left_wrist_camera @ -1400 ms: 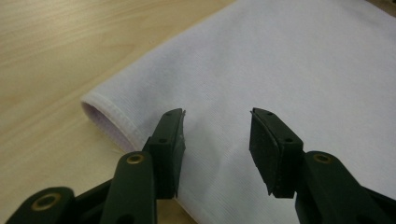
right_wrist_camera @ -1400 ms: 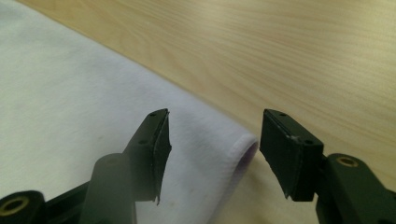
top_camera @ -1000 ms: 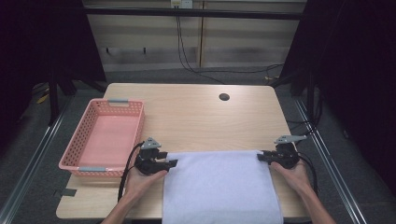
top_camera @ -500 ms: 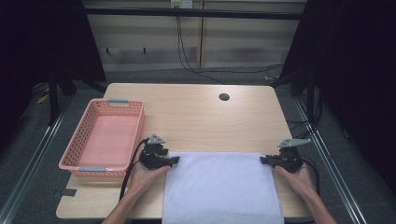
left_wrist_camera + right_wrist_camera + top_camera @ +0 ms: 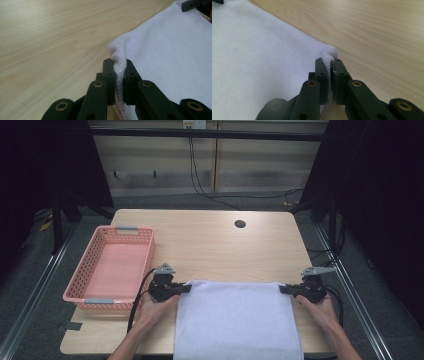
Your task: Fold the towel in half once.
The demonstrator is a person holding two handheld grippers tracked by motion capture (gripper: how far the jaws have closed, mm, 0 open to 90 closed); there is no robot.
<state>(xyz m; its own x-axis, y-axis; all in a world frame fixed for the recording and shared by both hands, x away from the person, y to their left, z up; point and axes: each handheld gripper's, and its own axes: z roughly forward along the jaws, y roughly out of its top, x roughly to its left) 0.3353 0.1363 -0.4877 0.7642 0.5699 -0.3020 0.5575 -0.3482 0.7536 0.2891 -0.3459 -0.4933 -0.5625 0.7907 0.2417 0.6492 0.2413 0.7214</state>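
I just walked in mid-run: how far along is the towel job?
Done: left tool and right tool have just closed, each pinching a far corner of the white terry towel. In hand: both grips. Left: lifting or folding it; the pink plastic basket holds nothing.

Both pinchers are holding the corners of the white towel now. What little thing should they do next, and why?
Probably lift both far corners a little, together. The left gripper has just closed on one far corner of the towel, and the right gripper on the other, with cloth pinched between the jaws of each. The towel lies flat on the table, so raising the corners evenly would likely start a neat fold.
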